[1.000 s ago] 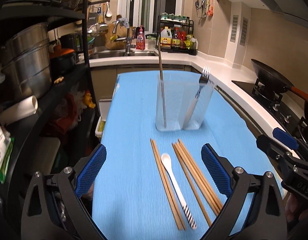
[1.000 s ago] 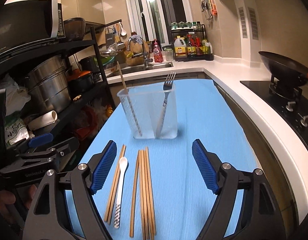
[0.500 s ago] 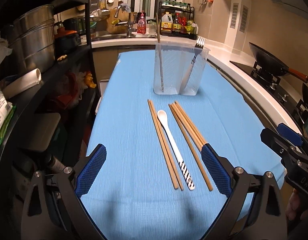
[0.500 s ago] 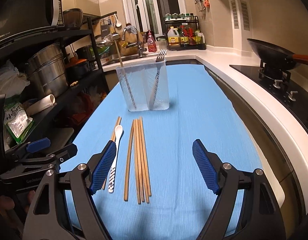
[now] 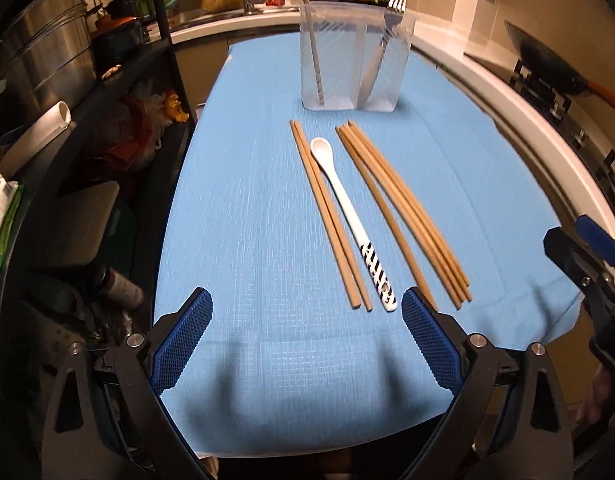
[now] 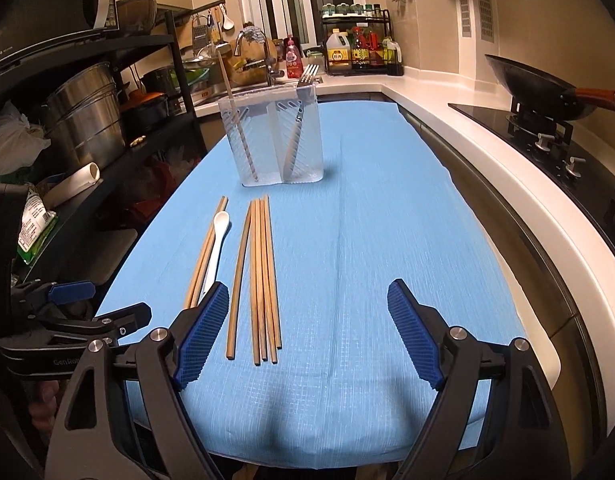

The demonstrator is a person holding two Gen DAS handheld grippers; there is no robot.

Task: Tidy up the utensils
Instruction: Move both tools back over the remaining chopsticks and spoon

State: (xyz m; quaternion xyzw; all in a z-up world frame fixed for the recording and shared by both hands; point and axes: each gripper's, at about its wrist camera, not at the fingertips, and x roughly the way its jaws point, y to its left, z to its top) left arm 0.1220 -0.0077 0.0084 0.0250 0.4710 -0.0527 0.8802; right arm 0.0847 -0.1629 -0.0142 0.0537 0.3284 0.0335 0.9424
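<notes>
A clear two-part holder [image 5: 355, 64] [image 6: 273, 140] stands on the blue mat, with one chopstick [image 5: 311, 36] in its left part and a fork [image 5: 381, 44] in its right part. In front of it lie a pair of chopsticks [image 5: 327, 216], a white spoon [image 5: 347, 208] with a striped handle, and several more chopsticks [image 5: 403, 208] [image 6: 261, 272]. My left gripper [image 5: 305, 344] is open and empty above the mat's near edge. My right gripper [image 6: 307, 332] is open and empty, just right of the chopsticks' near ends.
A black shelf rack [image 6: 107, 92] with steel pots stands left of the mat [image 6: 387, 208]. A white counter with a stove and wok [image 6: 547, 84] runs along the right. A sink and bottle rack [image 6: 359, 48] are behind.
Both grippers have pulled back toward the near edge of the mat, away from the holder. The utensils have not moved.
</notes>
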